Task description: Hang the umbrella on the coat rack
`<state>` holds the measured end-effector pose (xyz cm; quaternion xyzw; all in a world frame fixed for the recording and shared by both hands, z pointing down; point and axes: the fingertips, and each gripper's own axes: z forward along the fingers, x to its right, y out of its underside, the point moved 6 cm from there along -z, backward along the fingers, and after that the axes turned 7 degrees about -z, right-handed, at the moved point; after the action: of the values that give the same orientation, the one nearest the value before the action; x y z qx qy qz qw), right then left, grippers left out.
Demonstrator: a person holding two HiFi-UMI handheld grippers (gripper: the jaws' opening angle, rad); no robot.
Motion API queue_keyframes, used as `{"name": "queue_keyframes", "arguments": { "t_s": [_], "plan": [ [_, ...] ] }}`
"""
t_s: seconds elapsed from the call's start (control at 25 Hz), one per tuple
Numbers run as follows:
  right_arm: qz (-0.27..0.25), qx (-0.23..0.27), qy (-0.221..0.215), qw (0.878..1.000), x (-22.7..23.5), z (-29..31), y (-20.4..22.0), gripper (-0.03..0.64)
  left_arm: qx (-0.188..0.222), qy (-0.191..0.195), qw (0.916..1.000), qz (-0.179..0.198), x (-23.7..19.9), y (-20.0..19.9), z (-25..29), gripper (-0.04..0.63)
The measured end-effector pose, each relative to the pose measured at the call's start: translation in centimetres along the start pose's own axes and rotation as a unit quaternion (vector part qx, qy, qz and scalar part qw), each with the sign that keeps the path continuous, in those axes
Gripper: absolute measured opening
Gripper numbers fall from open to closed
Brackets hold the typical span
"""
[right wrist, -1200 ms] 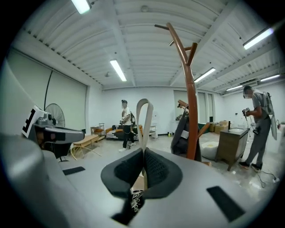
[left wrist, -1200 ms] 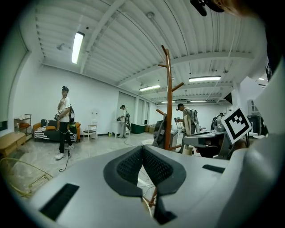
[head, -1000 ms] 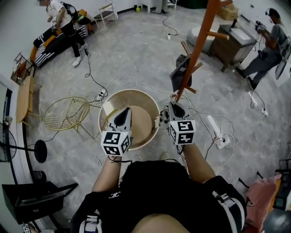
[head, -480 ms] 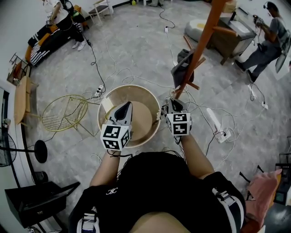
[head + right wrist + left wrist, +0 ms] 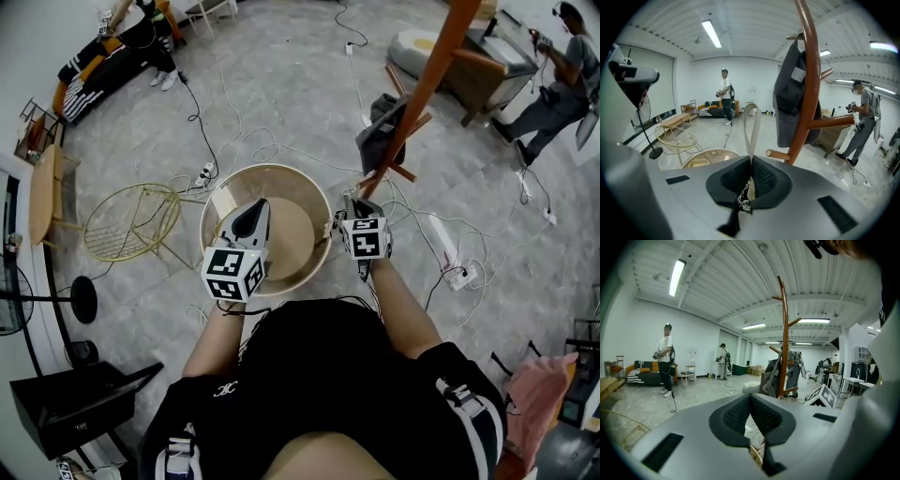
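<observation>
Pale strap loop (image 5: pixel 751 125) of the umbrella (image 5: pixel 742 200) is poking up from the right gripper's (image 5: pixel 751 165) clenched jaws, nearing a coat rack (image 5: pixel 812 79) peg (image 5: pixel 781 155) — not yet hooked; the left gripper (image 5: pixel 750 402) is idling, pinched together and empty.

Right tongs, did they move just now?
Yes: the right tongs slid a little forward past the round table rim, closer to the coat rack foot.

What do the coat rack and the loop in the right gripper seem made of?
The coat rack: probably wood, with a smooth reddish-brown finish, slight sheen and round dowel-like pegs. The loop, pinched in the right gripper: a flat, thin, pale beige band, likely fabric webbing; the weave is not discernible.
</observation>
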<state>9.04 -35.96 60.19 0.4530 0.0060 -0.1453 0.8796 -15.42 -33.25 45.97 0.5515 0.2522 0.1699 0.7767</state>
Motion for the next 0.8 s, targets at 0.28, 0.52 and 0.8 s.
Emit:
{"name": "queue_keyframes", "arguments": {
  "t_s": [0.28,0.52,0.8],
  "plan": [
    [0.008,-0.046,-0.003,0.999,0.6,2.8,2.5,0.017,-0.005,-0.029,0.9995,-0.008,-1.0,0.5,-0.3,0.018],
    [0.025,-0.065,-0.004,0.998,1.5,3.9,3.4,0.017,-0.007,-0.047,0.9988,-0.012,-1.2,0.9,-1.0,0.018],
    [0.027,-0.093,-0.009,0.995,2.5,5.7,5.2,0.017,-0.011,-0.06,0.9981,-0.013,-0.7,1.5,-1.6,0.019]
  ]
}}
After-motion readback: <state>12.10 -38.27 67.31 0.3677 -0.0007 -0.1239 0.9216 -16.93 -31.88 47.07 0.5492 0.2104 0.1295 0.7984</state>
